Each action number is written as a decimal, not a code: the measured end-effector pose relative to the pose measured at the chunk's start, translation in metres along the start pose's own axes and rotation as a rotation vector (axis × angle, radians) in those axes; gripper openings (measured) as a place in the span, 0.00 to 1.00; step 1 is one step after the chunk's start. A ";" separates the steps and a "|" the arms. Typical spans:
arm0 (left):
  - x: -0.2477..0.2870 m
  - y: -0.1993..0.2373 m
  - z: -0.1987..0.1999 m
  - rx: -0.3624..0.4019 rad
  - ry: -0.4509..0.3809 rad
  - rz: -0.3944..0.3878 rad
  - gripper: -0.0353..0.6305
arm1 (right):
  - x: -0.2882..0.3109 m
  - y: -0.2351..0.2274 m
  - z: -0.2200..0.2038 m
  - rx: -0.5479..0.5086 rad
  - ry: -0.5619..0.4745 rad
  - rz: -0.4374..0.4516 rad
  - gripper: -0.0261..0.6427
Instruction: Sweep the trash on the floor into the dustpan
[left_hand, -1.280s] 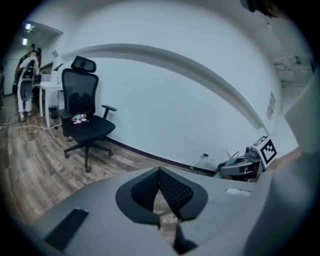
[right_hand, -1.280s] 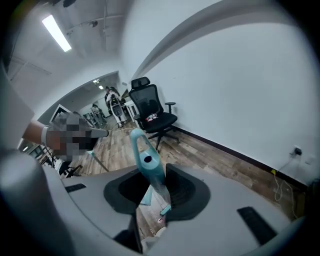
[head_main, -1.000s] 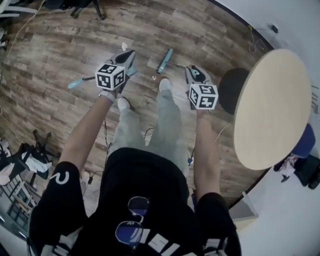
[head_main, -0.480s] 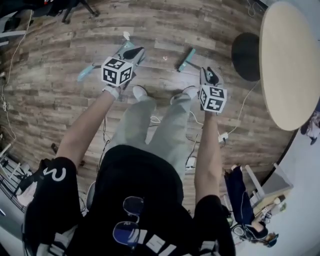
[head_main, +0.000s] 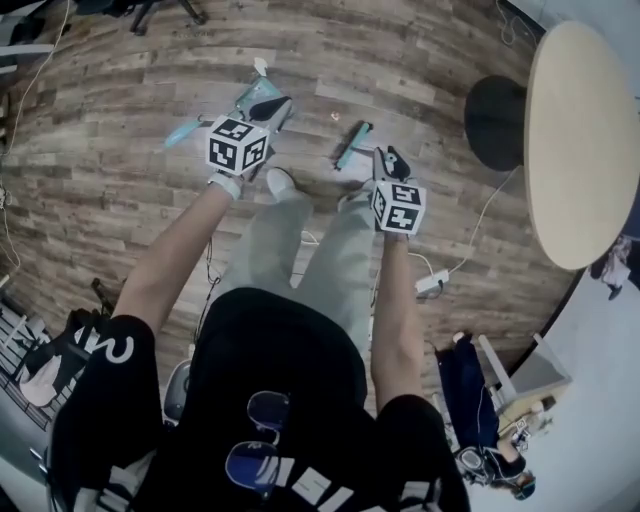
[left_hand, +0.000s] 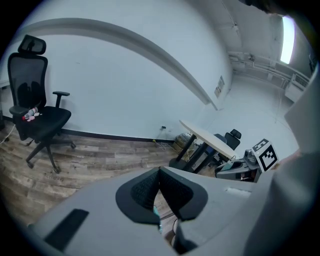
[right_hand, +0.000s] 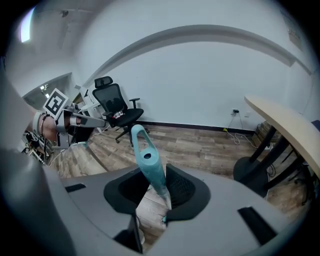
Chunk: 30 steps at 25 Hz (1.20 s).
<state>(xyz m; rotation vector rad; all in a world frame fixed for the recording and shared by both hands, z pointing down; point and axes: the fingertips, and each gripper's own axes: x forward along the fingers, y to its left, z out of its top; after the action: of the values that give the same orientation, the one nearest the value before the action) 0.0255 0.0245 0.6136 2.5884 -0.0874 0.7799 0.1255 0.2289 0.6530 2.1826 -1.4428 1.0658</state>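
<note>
In the head view, the left gripper (head_main: 268, 112) holds the dustpan (head_main: 250, 100) and the right gripper (head_main: 386, 160) holds the brush (head_main: 352, 146), but the trash (head_main: 260, 67) lies on the floor (head_main: 120, 200) just past the dustpan. In the left gripper view, the jaws pinch a thin teal edge. In the right gripper view, the jaws squeeze the brush handle, so the sweeping looks not yet done.

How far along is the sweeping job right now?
Done: both tools are picked up. The right gripper is shut on the brush handle, the left gripper on the dustpan. In hand: bringing them to the trash. Left: a white scrap and a small bit lie unswept on the floor.
</note>
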 end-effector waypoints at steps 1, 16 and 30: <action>-0.005 0.006 0.002 -0.006 -0.006 0.008 0.05 | 0.005 0.008 0.005 -0.001 0.001 0.011 0.18; -0.098 0.113 -0.007 -0.110 -0.084 0.159 0.05 | 0.073 0.149 0.069 -0.087 -0.021 0.223 0.18; -0.140 0.127 0.033 -0.167 -0.216 0.223 0.05 | 0.044 0.140 0.150 -0.198 -0.082 0.239 0.17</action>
<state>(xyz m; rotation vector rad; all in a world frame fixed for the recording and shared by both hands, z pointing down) -0.0982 -0.1130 0.5623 2.5197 -0.4924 0.5378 0.0718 0.0458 0.5655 1.9729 -1.7990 0.8712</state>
